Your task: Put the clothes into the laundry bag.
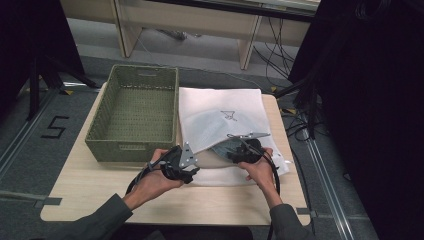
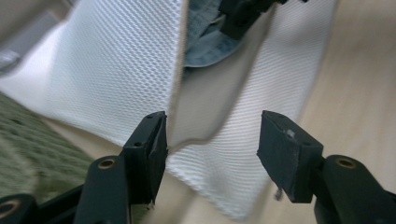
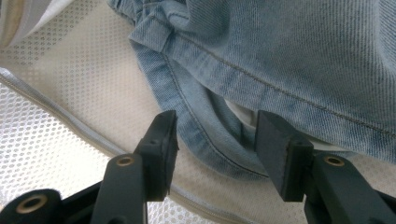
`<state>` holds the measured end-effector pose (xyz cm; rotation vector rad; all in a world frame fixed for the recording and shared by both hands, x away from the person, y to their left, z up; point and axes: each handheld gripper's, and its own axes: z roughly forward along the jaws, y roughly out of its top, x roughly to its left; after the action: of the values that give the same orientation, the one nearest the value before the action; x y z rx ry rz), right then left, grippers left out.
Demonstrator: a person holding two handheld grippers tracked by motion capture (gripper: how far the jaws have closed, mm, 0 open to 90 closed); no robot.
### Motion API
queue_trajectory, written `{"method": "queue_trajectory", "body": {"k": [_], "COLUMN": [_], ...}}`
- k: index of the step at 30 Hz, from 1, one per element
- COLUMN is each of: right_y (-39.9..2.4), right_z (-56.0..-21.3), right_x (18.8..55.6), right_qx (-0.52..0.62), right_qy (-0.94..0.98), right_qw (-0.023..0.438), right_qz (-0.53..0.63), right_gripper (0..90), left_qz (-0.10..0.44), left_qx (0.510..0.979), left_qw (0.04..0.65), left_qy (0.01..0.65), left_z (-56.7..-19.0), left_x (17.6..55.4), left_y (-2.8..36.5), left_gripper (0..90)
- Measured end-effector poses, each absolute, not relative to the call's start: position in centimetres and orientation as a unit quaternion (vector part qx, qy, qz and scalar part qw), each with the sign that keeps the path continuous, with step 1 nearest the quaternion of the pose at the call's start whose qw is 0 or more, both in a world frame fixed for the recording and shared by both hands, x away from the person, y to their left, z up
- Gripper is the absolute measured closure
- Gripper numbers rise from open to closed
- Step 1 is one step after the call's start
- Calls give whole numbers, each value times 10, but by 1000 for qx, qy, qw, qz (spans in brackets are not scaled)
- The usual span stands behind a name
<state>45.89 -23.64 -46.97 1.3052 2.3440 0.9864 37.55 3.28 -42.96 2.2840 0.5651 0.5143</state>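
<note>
- A white mesh laundry bag point(image 1: 220, 120) lies flat on the right part of the wooden table point(image 1: 75, 185), just beside a green woven basket point(image 1: 135, 112) that stands on the left part.
- The bag's long axis runs from the person's edge of the table toward the far edge; its open mouth points back at the person, and its closed end lies at the far edge.
- A piece of light blue denim clothing point(image 3: 280, 56) lies in that mouth, partly inside the bag, with a folded hem sticking out toward the person.
- The left gripper point(image 1: 187, 159) hovers at the near left corner of the bag, close to the basket's front wall. Its jaws stand spread, with the bag's upper edge point(image 2: 180, 84) running up from just beside the left jaw; no pad presses on the fabric.
- The right gripper point(image 1: 239, 149) sits at the bag's mouth, right over the denim. Its jaws are spread as well, and the denim hem point(image 3: 210, 135) lies in the gap between them; the pads do not pinch it.
- The two grippers are near each other at the bag's near end, each held in one hand.
</note>
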Motion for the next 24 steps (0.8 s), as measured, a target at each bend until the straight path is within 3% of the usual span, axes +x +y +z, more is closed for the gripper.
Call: {"method": "queue_trajectory", "body": {"k": [3,6,9,11,13,19,21,24], "right_y": [-234,-237,-234,-234,-232,-231,-230,-229], "right_z": [-470,-471,-468,-472,-469,-473,-474,-477], "right_x": [458,461,459,461,459,462,463,467], "right_qx": [466,445,465,446,467,460,453,449], "right_qy": [801,809,803,806,802,808,814,814], "right_qw": [135,152,133,154,128,136,141,151], "right_qz": [351,353,348,357,351,343,336,335], "right_gripper": [502,502,502,502,501,480,474,469], "left_qz": [162,154,142,131,118,111,109,111], "left_qx": [891,896,899,898,895,907,911,904], "left_qw": [364,360,360,366,371,348,342,355], "left_qy": [219,209,207,208,216,207,204,209], "left_z": [-440,-446,-454,-459,-466,-491,-498,-507], "left_x": [372,371,376,380,382,388,389,391], "left_y": [21,11,1,-4,-10,-31,-34,-36], "left_gripper": [420,419,421,421,419,418,470,624]}}
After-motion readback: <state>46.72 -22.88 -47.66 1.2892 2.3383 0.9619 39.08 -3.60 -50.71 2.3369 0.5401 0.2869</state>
